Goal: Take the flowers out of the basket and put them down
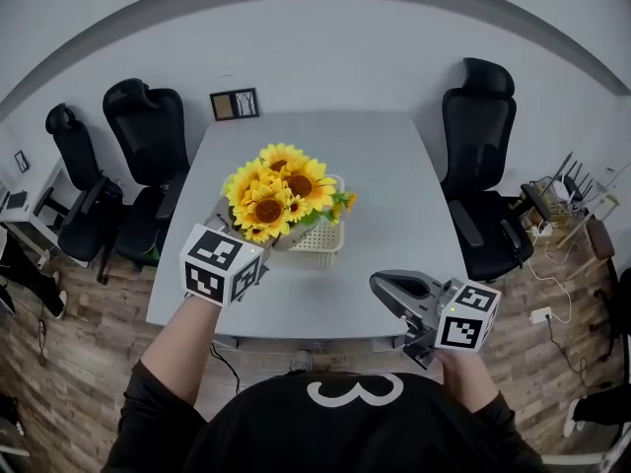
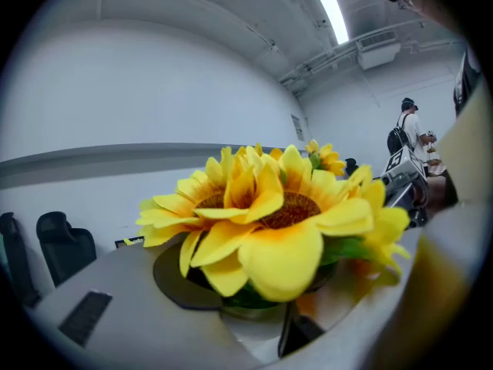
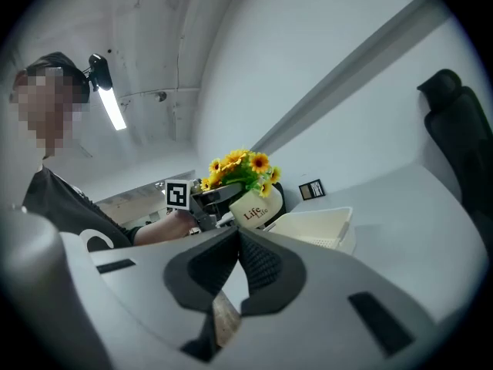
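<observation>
Your left gripper (image 1: 279, 237) had its jaws about half apart and clamped on the white pot (image 3: 256, 209) of the flowers (image 1: 276, 190). In the left gripper view the yellow sunflower heads filled the space just above the jaws and hid most of the pot. The pot was tilted, and the flowers leaned away from your hand, over the left part of the white basket (image 1: 325, 248). In the right gripper view the pot was just beside the basket's corner, at about the level of its rim. I cannot tell whether its bottom was fully clear of the basket. The basket stood near the middle of the grey table (image 1: 394, 166).

Your right gripper (image 1: 383, 286) had its jaws together with nothing between them. It was held over the near edge of the table, to the right of the basket and well apart from it and from the flowers.
</observation>
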The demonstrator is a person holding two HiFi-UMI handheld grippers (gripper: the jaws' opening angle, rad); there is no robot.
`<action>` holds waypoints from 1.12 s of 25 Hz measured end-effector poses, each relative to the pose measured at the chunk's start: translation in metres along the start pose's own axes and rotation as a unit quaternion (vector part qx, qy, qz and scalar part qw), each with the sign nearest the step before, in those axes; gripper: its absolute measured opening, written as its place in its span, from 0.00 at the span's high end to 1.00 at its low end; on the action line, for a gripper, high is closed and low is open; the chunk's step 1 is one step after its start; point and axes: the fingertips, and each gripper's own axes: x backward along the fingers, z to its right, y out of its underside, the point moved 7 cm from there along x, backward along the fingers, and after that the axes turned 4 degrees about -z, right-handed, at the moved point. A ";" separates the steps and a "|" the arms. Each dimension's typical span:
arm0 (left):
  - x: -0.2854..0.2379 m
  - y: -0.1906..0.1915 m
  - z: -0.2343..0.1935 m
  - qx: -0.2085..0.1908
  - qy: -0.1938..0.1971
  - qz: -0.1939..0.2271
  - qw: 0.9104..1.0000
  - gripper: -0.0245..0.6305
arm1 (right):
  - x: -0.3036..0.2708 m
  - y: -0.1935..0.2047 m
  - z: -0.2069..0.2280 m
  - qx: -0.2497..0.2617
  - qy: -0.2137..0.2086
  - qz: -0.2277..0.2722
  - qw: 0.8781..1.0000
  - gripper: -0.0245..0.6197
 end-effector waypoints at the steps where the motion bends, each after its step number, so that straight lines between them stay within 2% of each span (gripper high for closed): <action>1: 0.007 0.000 0.002 0.006 -0.008 0.001 1.000 0.67 | 0.001 -0.002 -0.001 0.008 -0.001 0.000 1.000 0.95; 6: 0.029 0.002 0.001 0.020 -0.050 -0.010 0.998 0.67 | -0.002 -0.011 0.004 0.013 -0.023 0.003 1.000 0.95; 10: 0.077 0.018 -0.008 0.031 -0.092 -0.016 0.995 0.67 | -0.022 -0.001 -0.018 0.022 -0.051 -0.008 0.998 0.95; 14: 0.107 0.035 -0.020 0.060 -0.128 -0.018 0.990 0.67 | -0.043 0.001 -0.025 0.023 -0.073 -0.019 0.997 0.95; 21: 0.154 0.073 -0.046 0.105 -0.177 -0.035 0.978 0.67 | -0.097 0.003 -0.040 0.020 -0.118 -0.047 0.992 0.95; 28: 0.207 0.118 -0.097 0.123 -0.209 -0.061 0.968 0.67 | -0.173 0.012 -0.071 0.012 -0.141 -0.070 0.987 0.95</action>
